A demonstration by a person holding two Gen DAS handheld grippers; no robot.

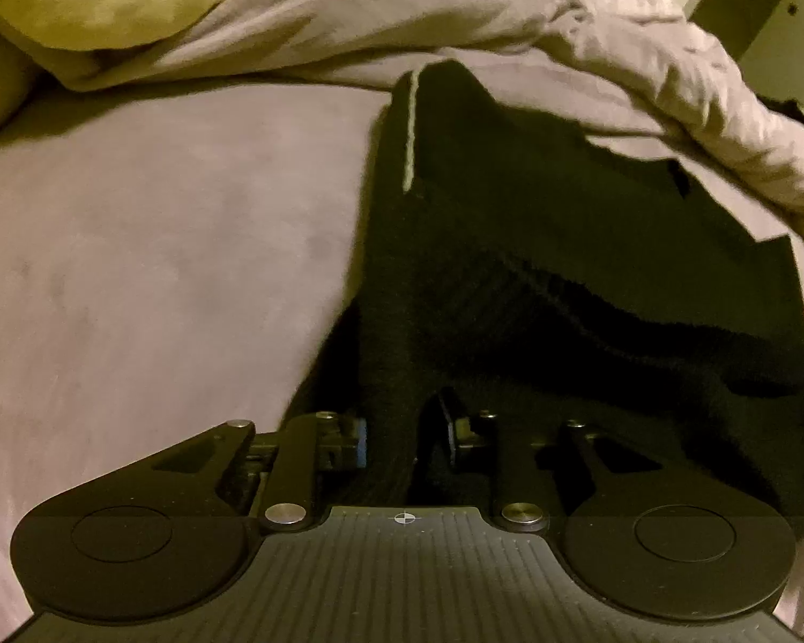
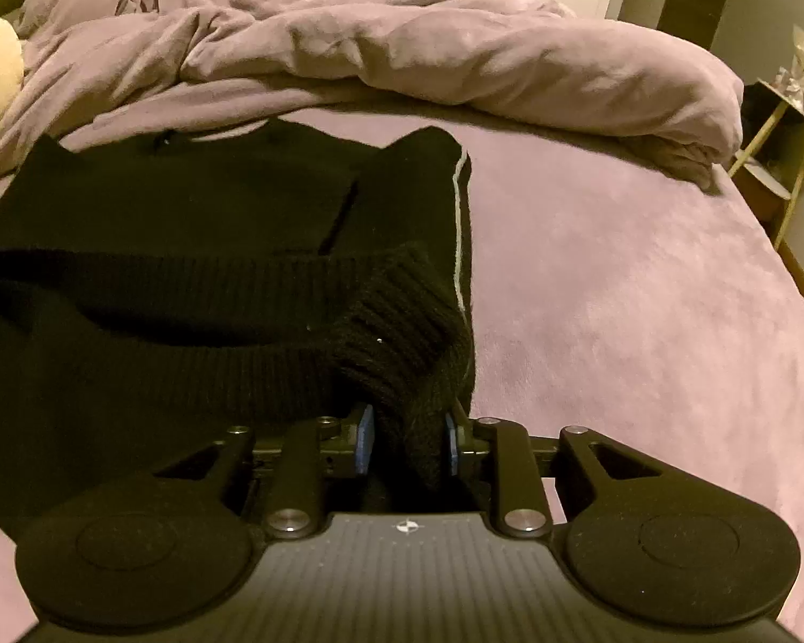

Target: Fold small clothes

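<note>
A black knit sweater (image 1: 536, 246) lies spread on the mauve bed sheet (image 1: 161, 268), with a thin pale stripe along one side. My left gripper (image 1: 404, 439) is shut on the sweater's near left edge. In the right wrist view the same sweater (image 2: 187, 225) lies flat, its ribbed hem bunched toward me. My right gripper (image 2: 408, 442) is shut on the ribbed hem at the sweater's near right corner. Both grips sit low over the sheet.
A crumpled mauve duvet (image 2: 402, 53) lies heaped behind the sweater and overlaps its far edge (image 1: 697, 123). A yellow plush pillow (image 1: 96, 0) sits at the far left. A small side table (image 2: 782, 123) stands past the bed's right edge.
</note>
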